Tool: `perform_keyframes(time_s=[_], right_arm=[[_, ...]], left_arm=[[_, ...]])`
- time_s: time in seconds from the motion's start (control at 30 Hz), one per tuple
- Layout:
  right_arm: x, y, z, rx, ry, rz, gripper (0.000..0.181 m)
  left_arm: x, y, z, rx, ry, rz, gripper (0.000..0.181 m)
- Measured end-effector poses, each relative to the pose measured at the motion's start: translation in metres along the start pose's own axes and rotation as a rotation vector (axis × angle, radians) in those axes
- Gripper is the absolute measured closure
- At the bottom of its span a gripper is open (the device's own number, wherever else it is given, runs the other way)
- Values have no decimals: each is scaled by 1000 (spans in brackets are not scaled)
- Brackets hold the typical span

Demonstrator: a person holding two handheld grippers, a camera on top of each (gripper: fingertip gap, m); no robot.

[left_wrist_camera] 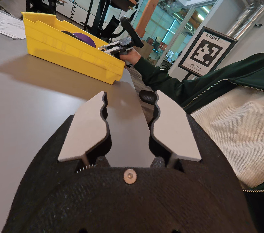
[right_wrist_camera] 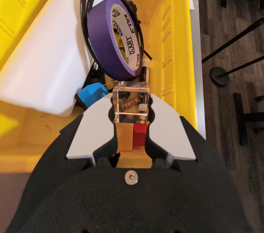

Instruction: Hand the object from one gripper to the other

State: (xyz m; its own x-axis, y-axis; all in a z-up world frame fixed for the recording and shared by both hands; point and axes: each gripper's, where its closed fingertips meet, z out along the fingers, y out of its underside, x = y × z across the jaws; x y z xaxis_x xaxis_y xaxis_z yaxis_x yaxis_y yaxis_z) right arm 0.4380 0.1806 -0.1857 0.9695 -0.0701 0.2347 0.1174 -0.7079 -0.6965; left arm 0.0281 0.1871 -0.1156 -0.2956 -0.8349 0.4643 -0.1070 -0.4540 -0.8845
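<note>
- My right tongs (right_wrist_camera: pixel 130 106) pinch a clear cube (right_wrist_camera: pixel 130 104) between their tips, inside the yellow bin (right_wrist_camera: pixel 171 54).
- My left tongs (left_wrist_camera: pixel 130 111) gape with nothing in them, low over the grey bench (left_wrist_camera: pixel 35 104), well apart from the bin.
- Just beyond the cube lean a purple tape roll (right_wrist_camera: pixel 108 37), a black cable (right_wrist_camera: pixel 85 4) and a blue piece (right_wrist_camera: pixel 91 94); orange and red blocks (right_wrist_camera: pixel 139 134) lie underneath.
- The cube looks lifted, though I can't be sure.
- Risk: slick faces and a tip-only grip could let it slip; lifting carelessly could snag the tape.
</note>
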Motion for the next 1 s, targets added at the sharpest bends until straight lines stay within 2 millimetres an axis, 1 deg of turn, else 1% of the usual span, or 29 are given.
perform_keyframes(time_s=[0.03,0.13,0.23,0.3,0.33,0.37,0.4,0.43,0.5,0.53,0.57,0.6,0.63,0.67,0.73,0.77,0.83,0.9,1.0], right_arm=[[0,1,1,-1,-5,17,137],[2,2,1,-6,-9,36,134],[5,-10,-8,47,19,27,130],[3,-26,-22,104,21,22,131],[-3,-40,-32,155,6,13,131],[-14,-57,-44,226,-24,-4,131],[-29,-75,-59,306,-66,-20,131],[-51,-95,-76,399,-137,-38,130],[-109,-130,-112,611,-348,-67,130],[-141,-142,-128,710,-467,-66,130],[-173,-148,-141,784,-587,-54,128],[-203,-149,-147,819,-699,-43,126],[-232,-145,-148,808,-794,-42,129],[-257,-138,-142,765,-864,-45,133],[-299,-123,-129,667,-971,-55,134],[-315,-118,-125,629,-1015,-58,135],[-339,-117,-124,591,-1077,-49,136],[-355,-123,-123,569,-1112,-40,136],[-379,-130,-121,570,-1170,-28,135]], left_arm=[[0,0,0,1,-1,1,117],[0,-1,-1,13,-1,-9,117],[0,-5,-3,36,-2,-20,117],[0,-8,-5,53,-6,-21,117],[0,-9,-5,60,-10,-19,117],[0,-10,-6,64,-16,-16,117],[0,-10,-6,65,-23,-17,120],[0,-10,-5,63,-27,-18,122],[-1,-7,-3,55,-33,-26,122],[-1,-5,-2,52,-38,-28,121],[-1,-5,-1,51,-46,-25,120],[-1,-4,-1,50,-58,-17,119],[0,-4,0,47,-72,-2,119],[1,-5,0,43,-95,21,118],[-4,-4,-4,31,-188,74,115],[-8,-4,-8,30,-239,92,114],[-11,-1,-16,50,-288,103,113],[-14,3,-24,55,-321,98,114],[-18,5,-34,48,-347,101,124]])
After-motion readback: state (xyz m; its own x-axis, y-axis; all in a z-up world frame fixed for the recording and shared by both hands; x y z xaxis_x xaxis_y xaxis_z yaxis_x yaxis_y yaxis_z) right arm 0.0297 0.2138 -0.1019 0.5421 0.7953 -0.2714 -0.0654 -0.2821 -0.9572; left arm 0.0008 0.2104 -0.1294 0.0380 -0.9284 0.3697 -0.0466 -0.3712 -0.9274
